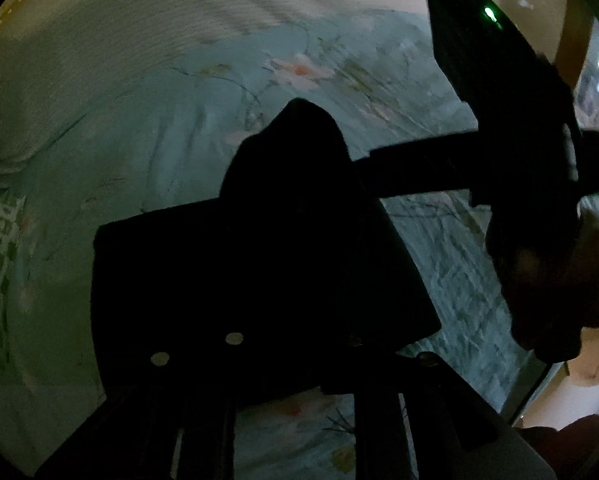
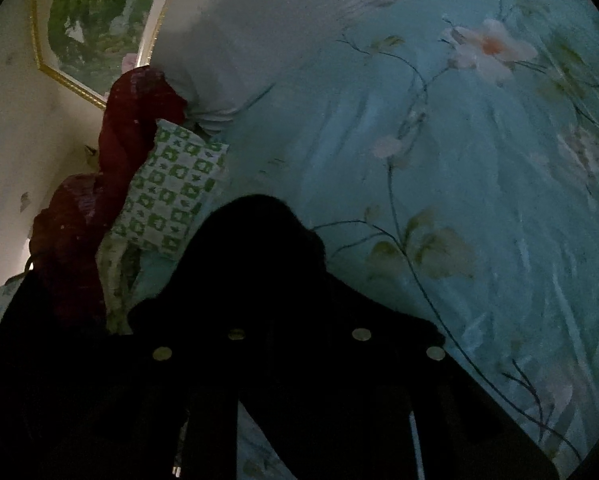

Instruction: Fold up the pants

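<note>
Teal floral bedspread point(image 2: 439, 168) filled both views, with a white ribbed blanket point(image 2: 283, 12) at the far end, a green-checked pillow point(image 2: 171, 196) and a dark red garment point(image 2: 119, 152) heaped at the left edge in the right wrist view. Black pants point(image 1: 283, 208) were raised off the bed, bunched into a peak over each camera and draped across the fingers; also seen as a dark mound point(image 2: 259, 264) in the right view. Judged soft, limp, light, non-slippery, likely to sag and crease unless held taut at two corners of waistband or hem. Left gripper point(image 1: 291, 280) appeared pinched on the pants, jaws hidden under cloth. Right gripper point(image 2: 295, 304) likewise buried; closure could not be told for sure, though fabric hung from it. Too dark for seams.
</note>
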`<state>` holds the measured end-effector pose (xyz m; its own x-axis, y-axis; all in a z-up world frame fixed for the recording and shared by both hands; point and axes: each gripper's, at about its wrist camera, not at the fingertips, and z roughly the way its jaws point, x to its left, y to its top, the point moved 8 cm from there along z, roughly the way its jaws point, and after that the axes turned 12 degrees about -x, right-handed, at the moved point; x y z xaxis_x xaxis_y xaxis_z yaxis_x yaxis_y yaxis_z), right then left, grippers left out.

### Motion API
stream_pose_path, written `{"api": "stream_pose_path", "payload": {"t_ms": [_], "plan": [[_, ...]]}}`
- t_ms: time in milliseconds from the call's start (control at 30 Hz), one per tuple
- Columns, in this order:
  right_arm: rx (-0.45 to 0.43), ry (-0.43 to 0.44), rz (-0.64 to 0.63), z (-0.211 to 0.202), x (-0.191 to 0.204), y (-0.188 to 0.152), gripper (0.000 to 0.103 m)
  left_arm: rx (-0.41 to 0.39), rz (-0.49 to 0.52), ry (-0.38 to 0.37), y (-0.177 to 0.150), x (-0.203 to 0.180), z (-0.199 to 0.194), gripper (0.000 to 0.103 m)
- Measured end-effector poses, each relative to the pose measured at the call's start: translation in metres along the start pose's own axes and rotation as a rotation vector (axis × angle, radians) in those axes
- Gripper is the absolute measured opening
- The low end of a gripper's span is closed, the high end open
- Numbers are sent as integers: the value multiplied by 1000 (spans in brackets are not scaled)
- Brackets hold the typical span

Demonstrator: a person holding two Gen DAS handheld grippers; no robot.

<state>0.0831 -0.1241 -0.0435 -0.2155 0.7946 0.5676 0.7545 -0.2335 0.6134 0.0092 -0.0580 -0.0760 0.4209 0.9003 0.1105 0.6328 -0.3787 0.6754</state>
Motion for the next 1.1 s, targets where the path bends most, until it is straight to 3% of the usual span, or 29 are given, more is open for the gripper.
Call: {"api": "stream_pose_path", "payload": {"t_ms": [167,333,467,533,600,667,767,900,1100], "plan": [[-11,-75,19,-10,-12,-4,19,16,31,-29,-7,-11,7,29],[-49,-117,78,-28,-20,-4,20,31,59,-109,-13,-24,6,46],[-62,-168,103,-39,-26,-7,22,42,68,-156,-18,-31,2,51],[-75,-198,119,-45,-28,-7,32,48,58,-188,-19,-31,-3,53],[-95,-227,131,-51,-30,-5,56,51,45,-210,-20,-29,-10,55],[-136,-238,142,-60,-29,-1,66,44,30,-229,-18,-24,-19,59],[-158,-250,148,-67,-23,4,68,30,5,-234,-15,-12,-28,68],[-172,-253,143,-69,-12,7,75,16,-56,-235,-11,10,-42,69],[-135,-277,156,-55,1,0,84,10,-199,-167,-6,69,-48,82]]}}
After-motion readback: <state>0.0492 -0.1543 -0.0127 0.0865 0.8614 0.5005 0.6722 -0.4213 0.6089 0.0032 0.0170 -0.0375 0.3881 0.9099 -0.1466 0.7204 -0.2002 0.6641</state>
